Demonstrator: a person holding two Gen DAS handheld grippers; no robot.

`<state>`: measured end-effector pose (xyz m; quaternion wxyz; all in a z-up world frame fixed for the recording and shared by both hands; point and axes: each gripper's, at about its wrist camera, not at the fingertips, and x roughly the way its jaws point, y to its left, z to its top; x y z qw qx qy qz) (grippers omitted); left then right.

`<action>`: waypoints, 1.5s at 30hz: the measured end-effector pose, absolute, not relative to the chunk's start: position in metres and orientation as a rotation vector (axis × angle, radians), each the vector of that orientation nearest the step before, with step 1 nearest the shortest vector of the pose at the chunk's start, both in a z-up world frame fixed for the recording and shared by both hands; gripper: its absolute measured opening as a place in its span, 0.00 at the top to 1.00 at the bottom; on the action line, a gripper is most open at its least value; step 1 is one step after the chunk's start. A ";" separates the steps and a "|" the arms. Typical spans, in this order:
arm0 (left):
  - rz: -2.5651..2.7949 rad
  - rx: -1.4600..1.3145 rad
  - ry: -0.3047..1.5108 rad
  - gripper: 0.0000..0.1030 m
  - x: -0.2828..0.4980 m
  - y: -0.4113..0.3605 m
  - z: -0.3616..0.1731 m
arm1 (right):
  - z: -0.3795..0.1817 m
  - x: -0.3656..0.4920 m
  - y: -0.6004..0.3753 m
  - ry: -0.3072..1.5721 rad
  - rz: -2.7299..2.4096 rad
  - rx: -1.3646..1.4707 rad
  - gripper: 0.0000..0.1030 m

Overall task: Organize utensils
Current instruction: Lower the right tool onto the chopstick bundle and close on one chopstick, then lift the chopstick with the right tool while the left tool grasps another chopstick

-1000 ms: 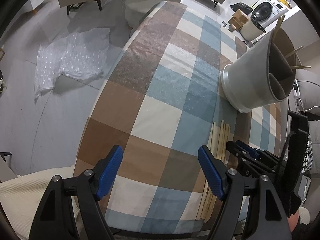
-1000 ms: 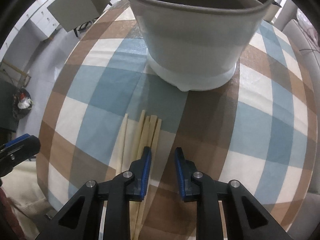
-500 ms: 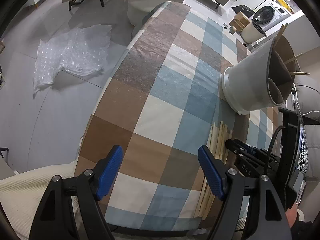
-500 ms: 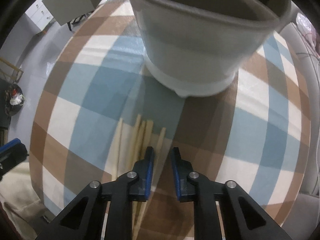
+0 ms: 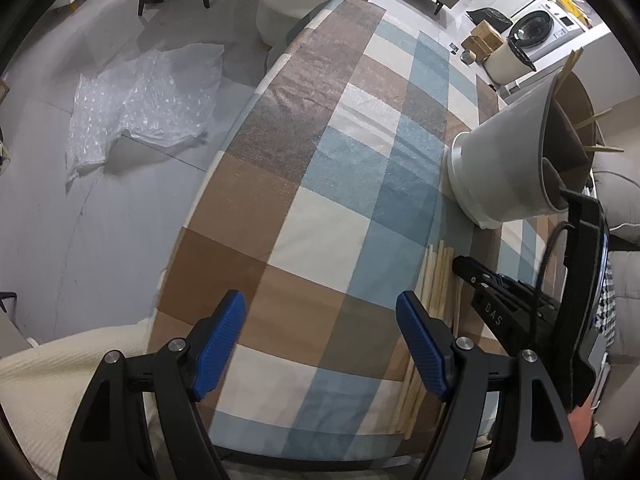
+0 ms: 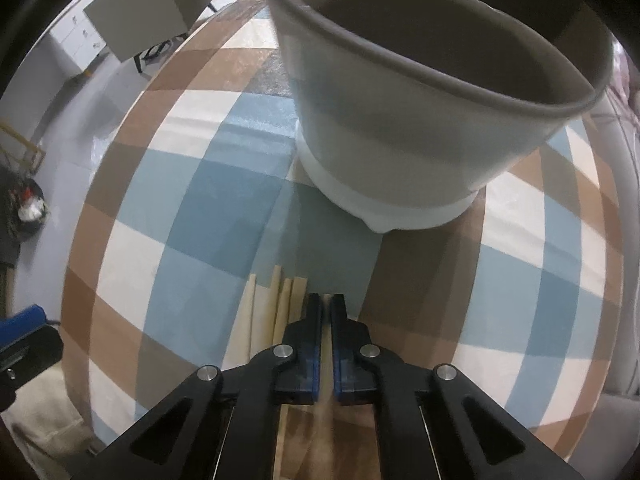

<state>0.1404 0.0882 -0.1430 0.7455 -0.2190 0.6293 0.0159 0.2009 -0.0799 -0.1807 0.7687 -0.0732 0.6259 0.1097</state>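
Observation:
Several pale wooden chopsticks point(image 6: 264, 312) lie side by side on the checked tablecloth point(image 6: 192, 200), in front of a grey utensil holder point(image 6: 400, 140). My right gripper point(image 6: 326, 300) is shut on the rightmost chopstick, whose tip shows between the blue pads. In the left wrist view the chopsticks point(image 5: 434, 276) lie beside the right gripper's black body point(image 5: 504, 304), and the holder point(image 5: 508, 164) has a few sticks poking from its far compartment. My left gripper point(image 5: 320, 336) is open and empty above the table's near edge.
The table edge drops to a grey floor on the left, with bubble wrap point(image 5: 144, 100) lying there. A cream cloth point(image 5: 60, 384) sits at the near left. A chair point(image 6: 136, 20) and a washing machine point(image 5: 536, 32) stand further off.
My right gripper has moved down and forward to the chopsticks and its jaws have closed on the rightmost one. The left gripper has stayed open and nearly still.

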 end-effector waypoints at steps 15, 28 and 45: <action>-0.004 -0.321 1.427 0.28 0.144 0.042 -0.157 | -0.153 0.167 -0.230 1.261 0.150 0.543 0.97; 0.055 -0.248 1.443 0.29 0.144 0.017 -0.169 | -0.156 0.133 -0.288 1.195 0.183 0.749 0.97; 0.086 -0.106 1.497 0.29 0.154 -0.003 -0.186 | -0.148 0.146 -0.308 1.100 0.205 0.830 0.97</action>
